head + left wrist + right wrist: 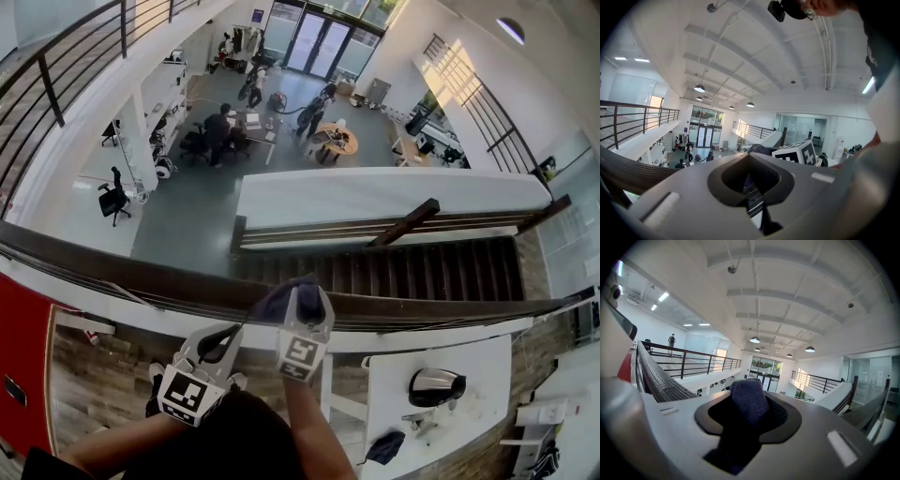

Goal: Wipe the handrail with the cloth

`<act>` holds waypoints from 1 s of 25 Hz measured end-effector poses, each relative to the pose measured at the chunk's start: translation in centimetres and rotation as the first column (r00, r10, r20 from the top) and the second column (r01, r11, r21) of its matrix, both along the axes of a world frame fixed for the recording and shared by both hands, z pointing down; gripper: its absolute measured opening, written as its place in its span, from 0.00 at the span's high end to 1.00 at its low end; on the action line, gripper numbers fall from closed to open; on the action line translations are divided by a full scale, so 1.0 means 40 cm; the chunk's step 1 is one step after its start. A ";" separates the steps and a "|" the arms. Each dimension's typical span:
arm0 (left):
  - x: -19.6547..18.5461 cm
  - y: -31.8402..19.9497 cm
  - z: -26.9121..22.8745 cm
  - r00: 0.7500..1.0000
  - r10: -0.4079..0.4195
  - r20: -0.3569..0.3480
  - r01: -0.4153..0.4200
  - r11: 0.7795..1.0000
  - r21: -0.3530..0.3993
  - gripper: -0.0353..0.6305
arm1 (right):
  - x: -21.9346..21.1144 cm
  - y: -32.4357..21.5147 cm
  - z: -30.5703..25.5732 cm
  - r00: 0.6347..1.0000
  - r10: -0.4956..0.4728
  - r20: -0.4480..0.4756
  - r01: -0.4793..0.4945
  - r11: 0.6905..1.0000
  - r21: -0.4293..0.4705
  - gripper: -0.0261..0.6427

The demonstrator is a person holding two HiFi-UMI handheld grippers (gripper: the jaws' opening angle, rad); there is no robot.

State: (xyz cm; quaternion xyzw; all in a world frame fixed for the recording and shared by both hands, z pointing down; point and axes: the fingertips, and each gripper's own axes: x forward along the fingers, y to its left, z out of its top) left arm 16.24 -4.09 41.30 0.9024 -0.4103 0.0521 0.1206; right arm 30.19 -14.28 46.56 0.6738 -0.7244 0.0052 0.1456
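Dark wood made up the handrail (141,277), which ran across the whole head view from left to right, above an open hall far below. Beyond it a flight of brown stairs (403,267) went down to the right. A white table (469,370) stood on the near side, at the lower right, with a shiny rounded thing (436,384) on it. The right gripper (298,292) reached up to the rail, its jaws clamped on the cloth (281,298), a dark blue bunch that lay against the rail's top. The left gripper (230,336) hung just below the rail and left of the right one, its jaws together with nothing between them.
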 end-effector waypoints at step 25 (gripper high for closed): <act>0.093 0.026 -0.013 0.999 0.037 0.011 -0.037 0.999 0.001 0.95 | 0.084 -0.002 -0.024 0.998 0.044 0.042 -0.045 0.999 0.008 0.73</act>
